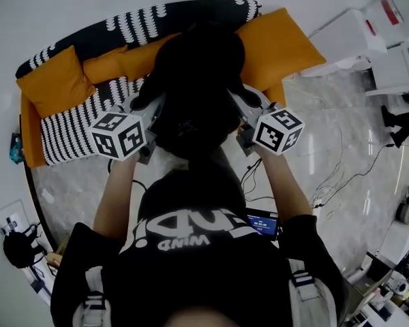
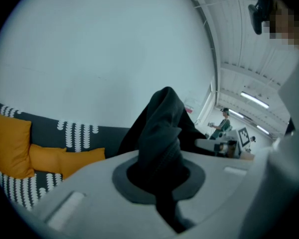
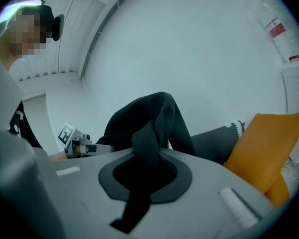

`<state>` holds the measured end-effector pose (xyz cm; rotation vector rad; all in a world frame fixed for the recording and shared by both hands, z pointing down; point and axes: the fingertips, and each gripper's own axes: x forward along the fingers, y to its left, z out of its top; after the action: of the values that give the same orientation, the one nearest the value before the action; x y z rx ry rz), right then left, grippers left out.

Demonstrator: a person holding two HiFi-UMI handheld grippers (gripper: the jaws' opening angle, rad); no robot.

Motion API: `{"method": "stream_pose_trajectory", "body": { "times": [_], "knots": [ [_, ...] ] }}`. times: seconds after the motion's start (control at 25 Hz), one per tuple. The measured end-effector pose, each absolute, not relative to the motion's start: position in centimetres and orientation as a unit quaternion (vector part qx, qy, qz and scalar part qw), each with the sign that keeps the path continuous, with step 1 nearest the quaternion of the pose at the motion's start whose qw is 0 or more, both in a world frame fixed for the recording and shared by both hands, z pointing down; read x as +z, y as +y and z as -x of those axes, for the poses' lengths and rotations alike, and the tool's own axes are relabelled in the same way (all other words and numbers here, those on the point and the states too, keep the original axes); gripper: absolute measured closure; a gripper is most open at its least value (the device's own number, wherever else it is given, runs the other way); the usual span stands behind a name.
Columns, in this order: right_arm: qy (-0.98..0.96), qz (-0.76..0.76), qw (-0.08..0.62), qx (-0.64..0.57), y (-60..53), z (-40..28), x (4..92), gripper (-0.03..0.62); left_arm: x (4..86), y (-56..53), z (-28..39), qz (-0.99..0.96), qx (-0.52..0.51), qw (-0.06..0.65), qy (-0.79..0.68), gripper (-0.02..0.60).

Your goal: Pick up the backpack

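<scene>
The black backpack point(image 1: 194, 80) hangs near the sofa's point(image 1: 68, 125) front, the left gripper point(image 1: 150, 111) and right gripper point(image 1: 249, 111) each clamped shut on a fold of its soft, limp cloth, possibly the straps, which seem the surest, least slippery hold.

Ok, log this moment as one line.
task: pick up backpack | left gripper: shut on backpack | right gripper: shut on backpack | backpack: black, held up between both grippers, sofa behind
</scene>
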<state>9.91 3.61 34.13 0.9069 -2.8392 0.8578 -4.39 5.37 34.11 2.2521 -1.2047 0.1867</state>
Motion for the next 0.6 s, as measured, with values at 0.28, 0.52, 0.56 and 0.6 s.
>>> {"method": "stream_pose_trajectory", "body": {
  "times": [0.28,0.52,0.56,0.6],
  "knots": [
    [-0.912,-0.303,0.023,0.275,11.6,-11.1,31.0,0.579,31.2,13.1,3.1,-0.850,0.067,0.290,-0.435,0.566],
    [-0.913,-0.295,0.022,0.283,15.9,-13.3,29.0,0.579,29.3,17.0,0.6,-0.851,0.064,0.300,-0.426,0.566],
    [-0.913,-0.294,0.020,0.283,16.6,-13.8,28.8,0.579,29.0,17.6,0.1,-0.852,0.062,0.300,-0.425,0.566],
    [-0.913,-0.293,0.018,0.283,17.3,-14.3,28.5,0.579,28.8,18.3,-0.3,-0.852,0.062,0.299,-0.425,0.566]
  ]
}}
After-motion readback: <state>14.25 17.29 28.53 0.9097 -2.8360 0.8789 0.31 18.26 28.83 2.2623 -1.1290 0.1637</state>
